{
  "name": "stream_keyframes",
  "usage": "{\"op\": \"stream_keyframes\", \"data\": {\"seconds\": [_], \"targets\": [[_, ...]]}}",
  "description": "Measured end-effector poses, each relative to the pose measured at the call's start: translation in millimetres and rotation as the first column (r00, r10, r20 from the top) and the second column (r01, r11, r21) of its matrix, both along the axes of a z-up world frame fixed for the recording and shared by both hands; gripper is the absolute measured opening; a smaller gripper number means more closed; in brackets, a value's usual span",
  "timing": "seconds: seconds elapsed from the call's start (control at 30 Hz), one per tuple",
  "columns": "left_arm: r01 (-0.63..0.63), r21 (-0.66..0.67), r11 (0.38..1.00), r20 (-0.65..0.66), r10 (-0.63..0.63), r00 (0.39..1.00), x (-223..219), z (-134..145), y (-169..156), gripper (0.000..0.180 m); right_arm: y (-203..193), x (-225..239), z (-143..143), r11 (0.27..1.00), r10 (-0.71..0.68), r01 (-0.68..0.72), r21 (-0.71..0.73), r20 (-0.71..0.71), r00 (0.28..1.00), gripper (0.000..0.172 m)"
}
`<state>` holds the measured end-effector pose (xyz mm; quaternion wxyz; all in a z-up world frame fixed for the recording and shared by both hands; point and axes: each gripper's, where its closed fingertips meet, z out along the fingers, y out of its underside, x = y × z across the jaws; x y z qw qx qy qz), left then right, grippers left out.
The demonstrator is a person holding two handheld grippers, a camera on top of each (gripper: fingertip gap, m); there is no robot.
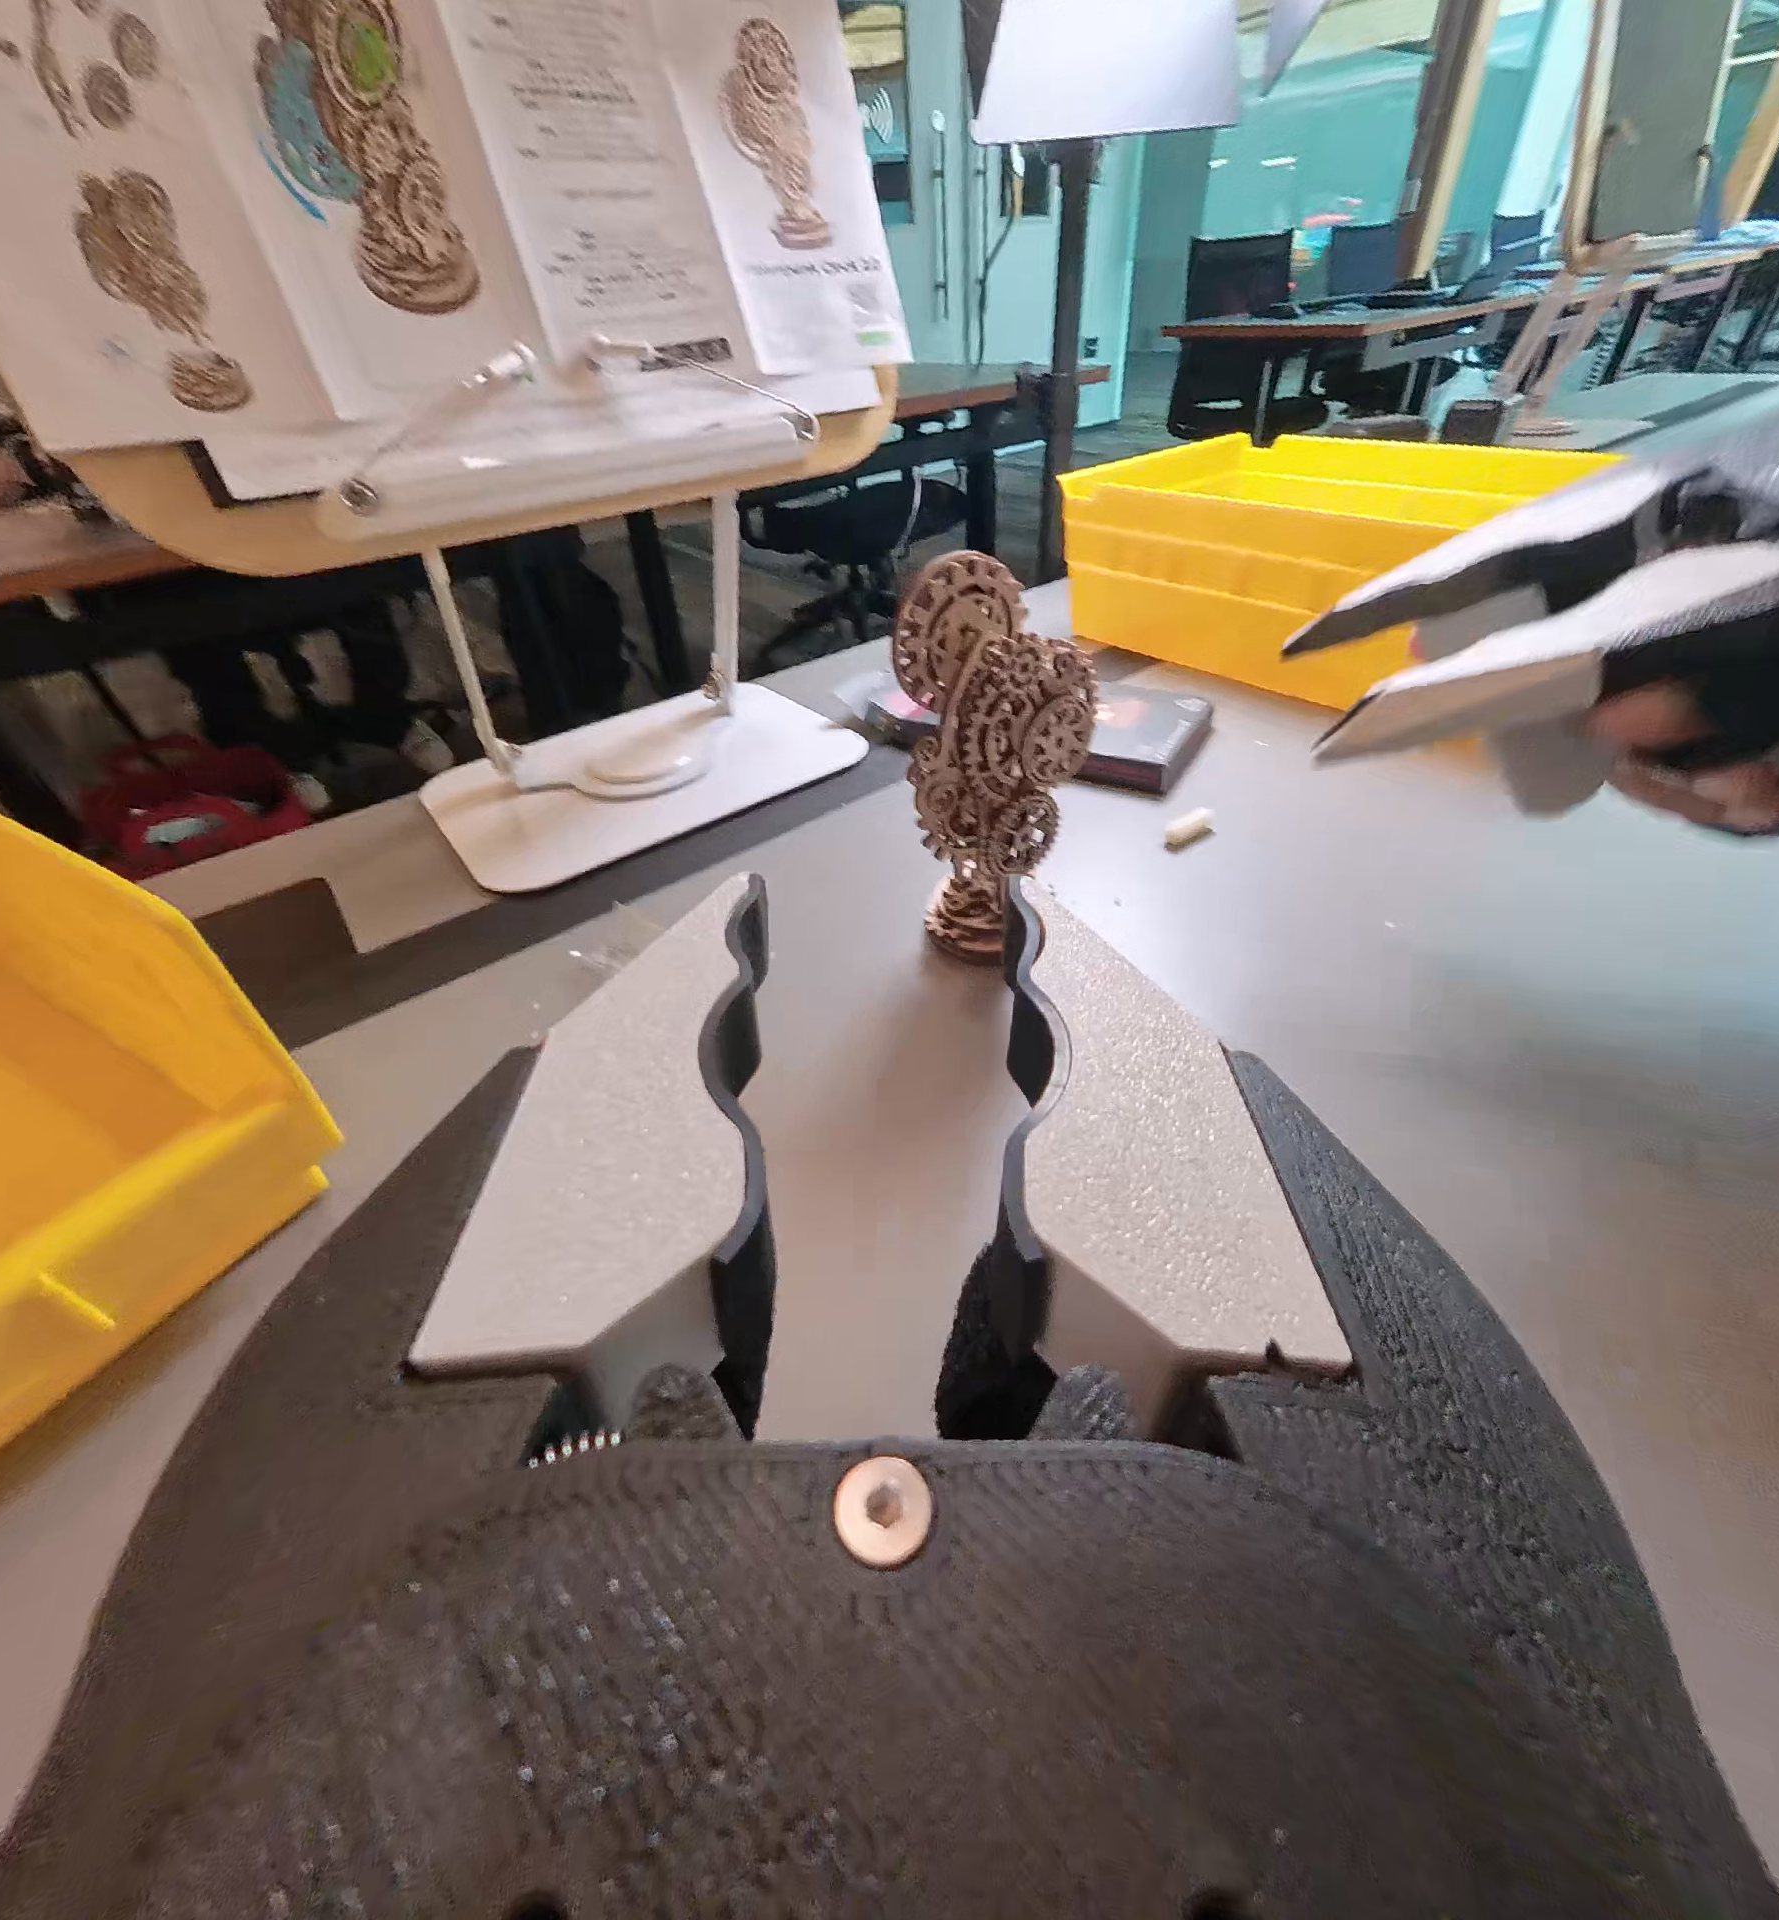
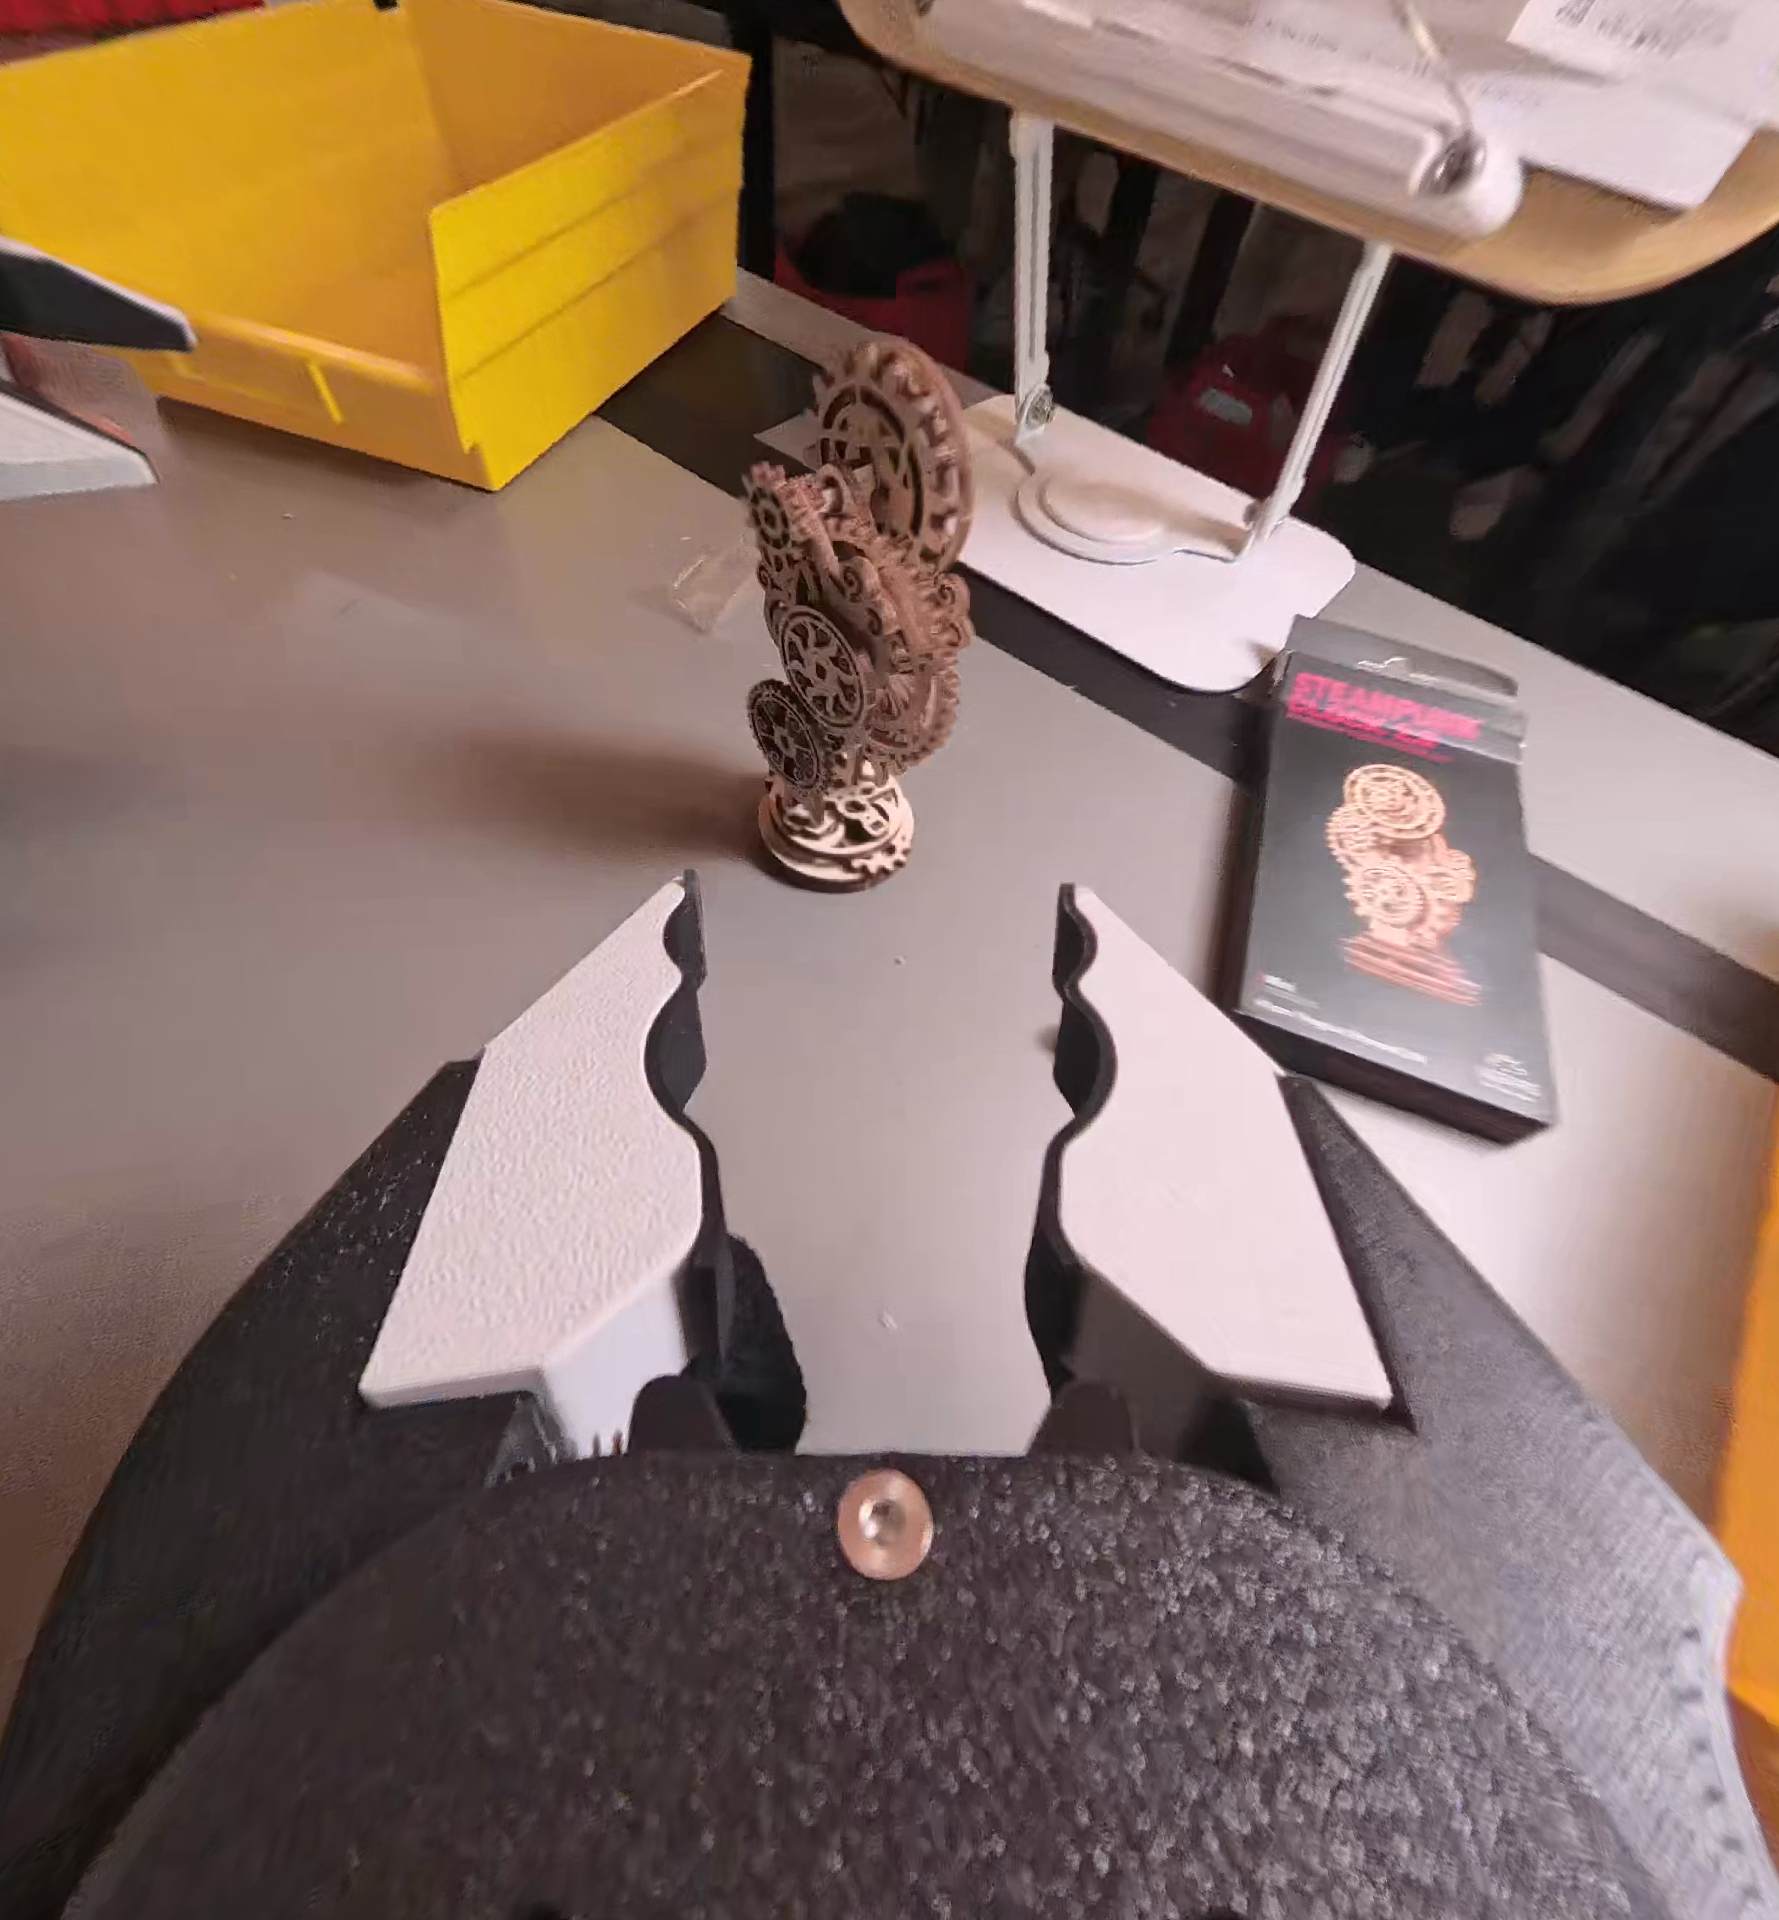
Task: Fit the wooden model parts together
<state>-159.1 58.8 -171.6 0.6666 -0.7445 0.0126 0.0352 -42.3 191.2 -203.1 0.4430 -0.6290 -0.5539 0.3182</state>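
We see the model [image 2: 859, 613] standing upright on the table [image 2: 345, 727] just beyond both empty, parted grippers (left [image 1: 885, 914], right [image 2: 880, 904]), the left seemingly nearer.

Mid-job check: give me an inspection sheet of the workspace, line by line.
Surface: grey table, small crumbs.
Job's things: wooden gear model assembled, upright on its round base, untouched.
Clutter: black model box lying flat; white book stand with instruction sheets; yellow bins; small white scrap.
Grippers: left gripper open, empty; right gripper open, empty.
Cables: nothing seen.
Surroundings: office desks and chairs behind.
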Motion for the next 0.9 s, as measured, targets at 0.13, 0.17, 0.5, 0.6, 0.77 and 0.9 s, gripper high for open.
{"op": "stream_keyframes", "data": {"seconds": [0.13, 0.17, 0.5, 0.6, 0.77, 0.9], "targets": [[-0.019, 0.010, 1.000, -0.007, 0.019, 1.000, -7.7, -9.0, -1.4, 0.042, 3.4, -53.1, -41.7, 0.993, -0.116, 0.115, 0.016, 0.045, 0.992, 0.077], [-0.019, 0.001, 1.000, -0.019, 0.019, 1.000, -7.9, -12.7, -5.5, 0.042, 6.4, -63.6, -48.0, 0.991, -0.134, 0.133, 0.016, 0.062, 0.989, 0.077], [-0.046, -0.101, 0.994, 0.060, 0.052, 0.997, -32.6, -30.6, -14.3, 0.042, -0.9, -115.1, -59.3, 0.994, -0.010, 0.021, -0.105, 0.104, 0.995, 0.059], [-0.055, -0.182, 0.982, 0.036, 0.063, 0.997, -39.7, -48.7, -5.9, 0.041, -21.3, -108.8, -59.4, 0.991, 0.091, -0.078, -0.105, 0.126, 0.988, 0.060], [-0.066, -0.337, 0.939, 0.056, 0.090, 0.994, -63.0, -81.6, 43.6, 0.041, -28.6, -90.2, -55.5, 0.991, 0.128, -0.123, -0.047, 0.140, 0.982, 0.072], [-0.094, -0.444, 0.891, 0.026, 0.118, 0.993, -85.9, -96.9, 87.9, 0.050, -32.4, -55.8, -23.7, 0.993, 0.116, -0.115, -0.023, 0.054, 0.992, 0.074]]}}
